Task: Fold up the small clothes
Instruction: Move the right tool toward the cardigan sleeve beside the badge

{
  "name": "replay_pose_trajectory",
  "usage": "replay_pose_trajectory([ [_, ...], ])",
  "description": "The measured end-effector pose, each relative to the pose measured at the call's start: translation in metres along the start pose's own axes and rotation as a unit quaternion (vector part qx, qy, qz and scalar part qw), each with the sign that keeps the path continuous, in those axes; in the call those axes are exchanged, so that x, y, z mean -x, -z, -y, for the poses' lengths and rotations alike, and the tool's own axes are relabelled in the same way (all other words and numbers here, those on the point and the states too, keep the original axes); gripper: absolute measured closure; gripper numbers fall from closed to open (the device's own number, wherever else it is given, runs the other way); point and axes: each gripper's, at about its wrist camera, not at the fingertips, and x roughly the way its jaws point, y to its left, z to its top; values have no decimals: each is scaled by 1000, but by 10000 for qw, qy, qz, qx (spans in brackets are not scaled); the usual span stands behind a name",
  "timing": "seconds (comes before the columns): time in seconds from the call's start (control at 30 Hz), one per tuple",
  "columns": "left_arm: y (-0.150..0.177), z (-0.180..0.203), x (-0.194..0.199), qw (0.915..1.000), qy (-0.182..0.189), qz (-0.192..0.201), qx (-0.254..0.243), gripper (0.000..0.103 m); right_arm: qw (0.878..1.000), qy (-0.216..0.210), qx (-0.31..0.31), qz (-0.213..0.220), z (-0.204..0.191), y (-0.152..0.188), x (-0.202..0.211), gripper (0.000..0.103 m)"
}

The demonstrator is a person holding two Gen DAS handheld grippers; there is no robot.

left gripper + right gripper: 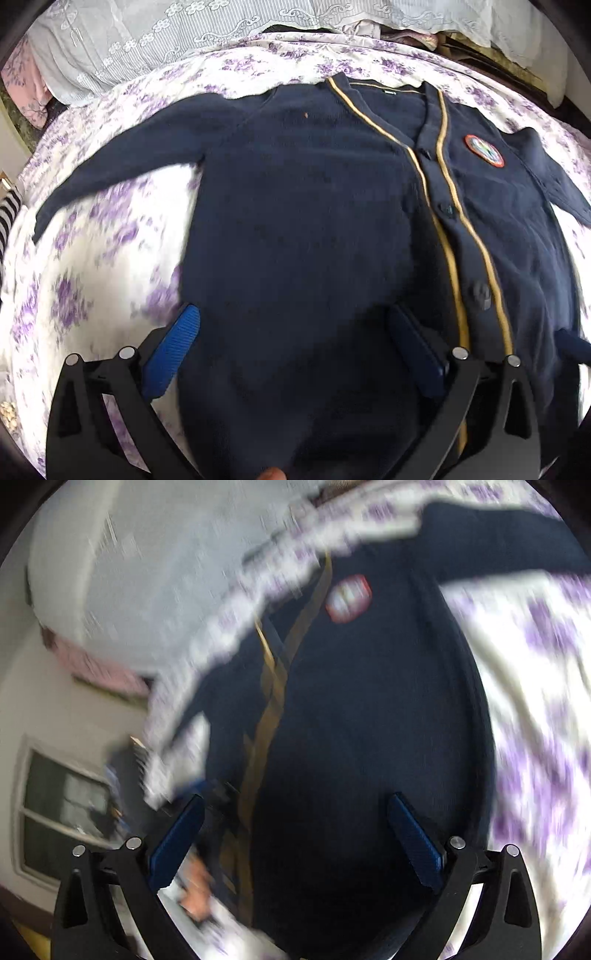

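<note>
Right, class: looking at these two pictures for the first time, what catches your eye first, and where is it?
A navy knitted cardigan with gold-striped button band lies spread flat, filling the middle of both views. On its chest sits a round red-rimmed badge. Beneath it spreads a white bedsheet with purple flowers, and the left tongs gape open above the cardigan's lower part.
</note>
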Motion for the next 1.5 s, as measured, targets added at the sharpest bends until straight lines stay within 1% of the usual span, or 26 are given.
replay_pose_trajectory([
  [0.13, 25, -16, 16, 10000, 57, -5, -44, 4, 9996, 104, 272, 45, 14, 34, 40, 3],
  [0.17, 32, -21, 21, 9999, 137, 19, 4, 4, 9994, 263, 233, 44, 16, 39, 47, 3],
  [0.2, 37, -27, 28, 9997, 209, 46, 102, 4, 9968, 791, 144, 19, 18, 41, 55, 3],
  [0.23, 38, -30, 34, 9995, 252, 68, 151, 4, 9964, 826, 192, 72, 15, 40, 62, 3],
  [0.3, 40, -28, 46, 9994, 266, 181, 113, 4, 9977, 501, 402, 236, -2, 36, 69, 3],
  [0.4, 40, -4, 65, 9977, 102, 494, -446, 4, 9980, -57, 587, 239, -20, 29, 58, 3],
  [0.43, 41, 5, 61, 9966, -20, 465, -674, 4, 9984, -147, 542, 86, -19, 27, 46, 3],
  [0.5, 46, 27, 39, 9908, -433, 247, -1259, 4, 9992, 45, 288, -290, -6, 30, 15, 3],
  [0.57, 52, 28, 37, 9898, -526, 496, -1230, 4, 9992, -207, 345, 10, 4, 35, 18, 3],
  [0.6, 49, 27, 40, 9899, -525, 405, -1250, 4, 9992, -247, 310, -51, 4, 32, 20, 3],
  [0.67, 35, 30, 45, 9885, -555, 380, -1354, 4, 9997, -234, 73, 25, 10, 21, 35, 3],
  [0.73, 13, 38, 56, 9877, -549, 536, -1362, 4, 9992, -41, -71, 393, 11, 1, 57, 3],
  [0.83, -39, 67, 64, 9835, -411, 798, -1572, 4, 9951, -497, 52, 856, 9, -56, 70, 3],
  [0.93, -93, 96, 58, 9777, -471, 1240, -1627, 4, 9916, -635, -195, 1107, 22, -113, 57, 3],
  [1.0, -120, 106, 44, 9784, -493, 1327, -1506, 4, 9901, -773, -373, 1111, 35, -150, 36, 3],
  [1.1, -164, 108, -7, 9895, -236, 845, -1146, 4, 9899, -759, -684, 980, 62, -188, 0, 3],
  [1.17, -179, 108, -47, 9919, -460, 489, -1078, 4, 9904, -620, -886, 857, 78, -206, -28, 3],
  [1.2, -180, 106, -66, 9905, -724, 362, -1114, 4, 9899, -509, -1014, 852, 93, -210, -31, 3],
  [1.23, -179, 101, -81, 9876, -1027, 261, -1158, 4, 9883, -644, -1043, 905, 101, -208, -25, 5],
  [1.27, -179, 89, -92, 9880, -1047, 208, -1119, 4, 9862, -878, -1020, 964, 111, -208, -18, 7],
  [1.3, -175, 74, -92, 9938, -584, 224, -919, 4, 9847, -901, -1029, 1075, 121, -205, -3, 7],
  [1.33, -170, 55, -86, 9970, -311, 180, -681, 4, 9840, -637, -1067, 1277, 133, -202, 15, 7],
  [1.4, -173, 12, -89, 9994, 279, -9, -209, 4, 9799, -314, -1140, 1608, 159, -195, 46, 6],
  [1.43, -174, -4, -88, 9986, 526, -4, -79, 4, 9763, -300, -1286, 1715, 179, -191, 61, 7],
  [1.47, -173, -24, -87, 9988, 488, 39, 39, 4, 9728, -445, -1411, 1781, 193, -189, 71, 18],
  [1.5, -174, -50, -88, 9998, -49, 105, 131, 4, 9654, -764, -1673, 1851, 212, -184, 85, 25],
])
